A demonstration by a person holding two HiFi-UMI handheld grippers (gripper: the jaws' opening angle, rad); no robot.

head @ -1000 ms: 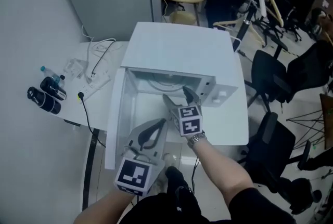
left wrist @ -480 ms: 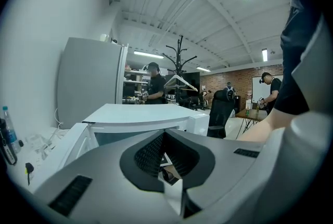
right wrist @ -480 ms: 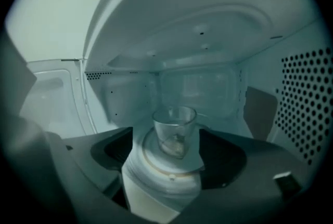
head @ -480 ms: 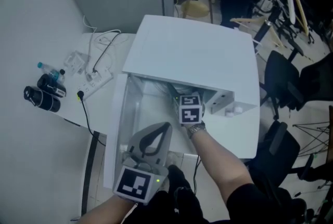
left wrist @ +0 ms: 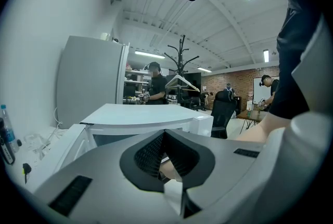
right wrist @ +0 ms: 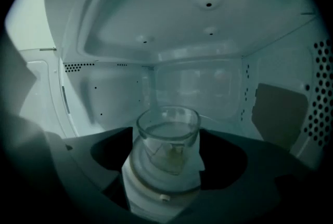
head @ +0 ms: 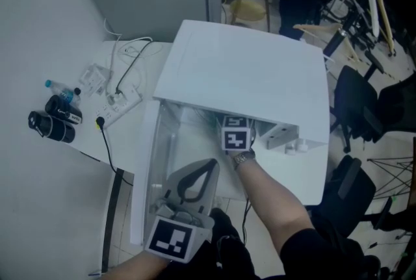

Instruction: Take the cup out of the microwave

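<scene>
The white microwave (head: 247, 77) stands on the table with its door (head: 146, 168) swung open to the left. My right gripper (right wrist: 167, 153) reaches into the cavity; in the head view only its marker cube (head: 235, 137) and my wrist show. A clear glass cup (right wrist: 167, 137) stands upright between its wide-spread jaws, and the pads do not press on it. My left gripper (head: 207, 165) hovers low in front of the open door, jaw tips together and nothing in them; its own view has the microwave (left wrist: 140, 116) ahead of the left gripper (left wrist: 165, 132).
A power strip with cables (head: 120, 100), a small bottle (head: 62, 89) and two black cylinders (head: 49, 126) lie on the table's left part. Office chairs (head: 354, 93) stand to the right. People work at desks further back in the room.
My right gripper has gone deeper into the microwave, so its jaws are now hidden under the top. The left gripper has shifted a little towards the door.
</scene>
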